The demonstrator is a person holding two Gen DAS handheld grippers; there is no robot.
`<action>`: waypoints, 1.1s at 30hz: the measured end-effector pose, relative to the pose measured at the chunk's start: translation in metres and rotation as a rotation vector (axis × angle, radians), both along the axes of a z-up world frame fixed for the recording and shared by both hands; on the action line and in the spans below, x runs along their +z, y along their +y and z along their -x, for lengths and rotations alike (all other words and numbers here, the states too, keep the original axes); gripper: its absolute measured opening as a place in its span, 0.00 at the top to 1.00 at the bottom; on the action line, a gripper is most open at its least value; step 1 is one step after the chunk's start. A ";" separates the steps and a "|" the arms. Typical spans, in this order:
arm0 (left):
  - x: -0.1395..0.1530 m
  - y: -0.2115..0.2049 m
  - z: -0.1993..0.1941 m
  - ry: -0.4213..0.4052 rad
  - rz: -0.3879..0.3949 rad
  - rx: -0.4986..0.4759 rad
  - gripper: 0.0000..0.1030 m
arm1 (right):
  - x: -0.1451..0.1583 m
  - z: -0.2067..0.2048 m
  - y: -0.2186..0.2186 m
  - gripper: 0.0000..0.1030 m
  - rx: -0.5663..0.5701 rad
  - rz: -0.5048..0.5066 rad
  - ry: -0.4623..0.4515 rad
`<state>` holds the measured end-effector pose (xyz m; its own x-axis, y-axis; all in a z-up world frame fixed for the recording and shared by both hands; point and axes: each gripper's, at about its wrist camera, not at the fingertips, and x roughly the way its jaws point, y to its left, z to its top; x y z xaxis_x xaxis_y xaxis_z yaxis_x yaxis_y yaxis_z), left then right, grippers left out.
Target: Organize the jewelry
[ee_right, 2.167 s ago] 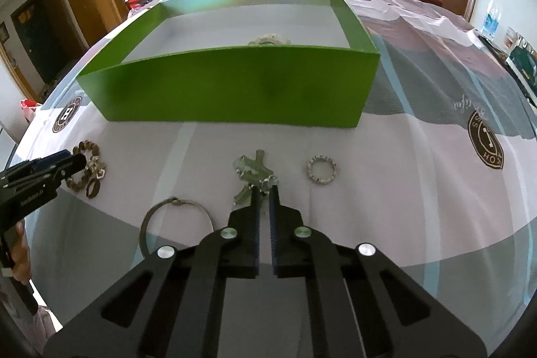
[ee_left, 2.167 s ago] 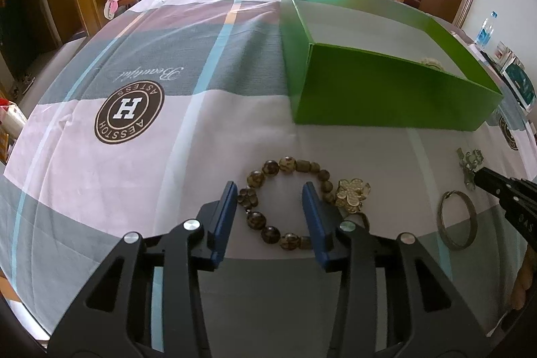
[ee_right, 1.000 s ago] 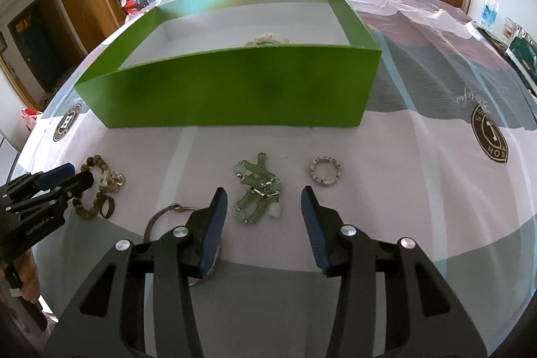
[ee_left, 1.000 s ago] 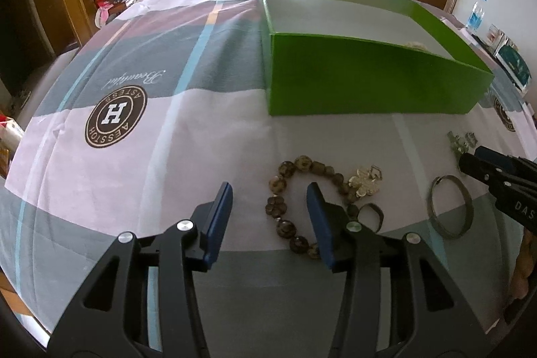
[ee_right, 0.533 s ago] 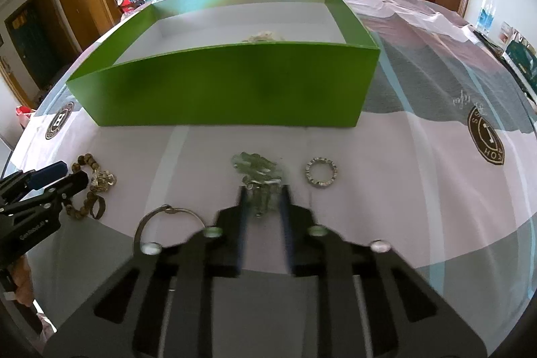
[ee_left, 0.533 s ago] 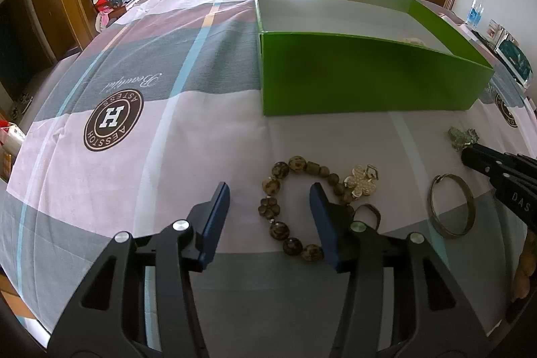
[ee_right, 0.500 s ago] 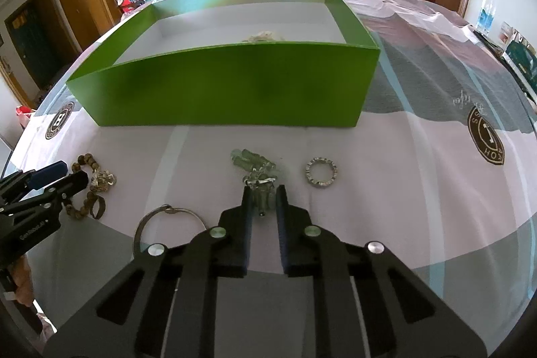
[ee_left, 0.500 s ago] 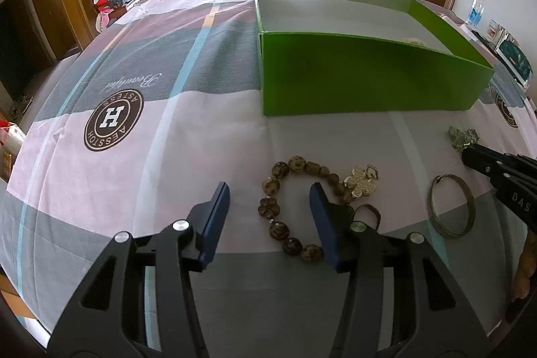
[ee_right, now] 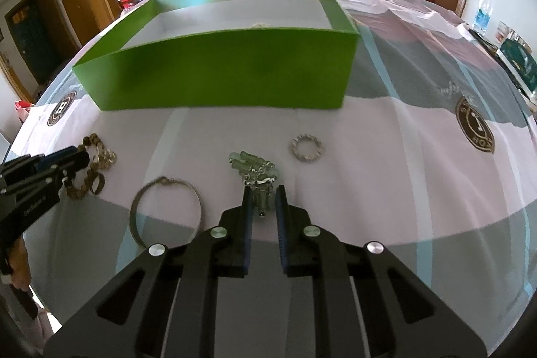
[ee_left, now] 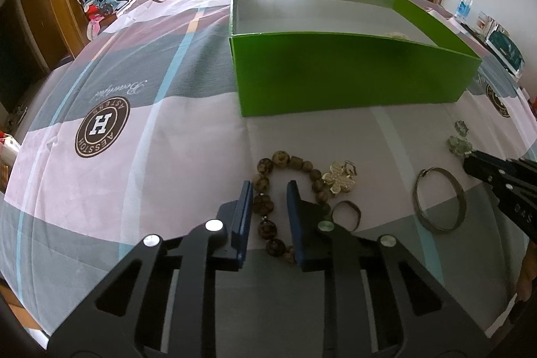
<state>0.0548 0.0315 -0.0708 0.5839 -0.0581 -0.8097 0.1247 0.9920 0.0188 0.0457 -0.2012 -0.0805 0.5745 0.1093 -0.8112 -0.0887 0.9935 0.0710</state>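
Closing on the near side of the beaded bracelet [ee_left: 288, 190], the left gripper [ee_left: 267, 187] has beads between its narrowing jaws, on the tablecloth [ee_left: 167, 156] in front of the green box [ee_left: 349, 76]. Strung beads should be light, limp and apt to dangle, so pinching one bead squarely seems wisest.

From the right wrist, the right gripper [ee_right: 262, 194] stands narrow, seemingly pinching the near end of the pale green earrings [ee_right: 255, 168]; these look small, slippery and fragile, best taken at the metal hooks.
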 end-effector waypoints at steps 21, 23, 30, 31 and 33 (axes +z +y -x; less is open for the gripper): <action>0.000 -0.002 -0.004 0.003 -0.004 0.014 0.64 | -0.001 0.003 -0.012 0.57 -0.024 -0.035 0.004; 0.000 -0.002 -0.004 0.001 -0.004 0.019 0.64 | -0.001 0.003 -0.011 0.57 -0.023 -0.031 0.004; -0.002 -0.004 0.000 -0.020 -0.010 0.036 0.62 | -0.002 0.003 -0.009 0.57 -0.014 -0.027 -0.008; -0.003 -0.004 0.001 -0.025 -0.014 0.038 0.57 | -0.002 0.003 -0.009 0.57 -0.014 -0.024 -0.007; -0.004 -0.002 0.002 -0.032 -0.016 0.055 0.50 | -0.002 0.002 -0.007 0.57 -0.014 -0.013 -0.006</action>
<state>0.0524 0.0292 -0.0748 0.6119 -0.0125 -0.7908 0.0694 0.9969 0.0380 0.0441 -0.2078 -0.0825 0.5807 0.1119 -0.8064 -0.0753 0.9936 0.0837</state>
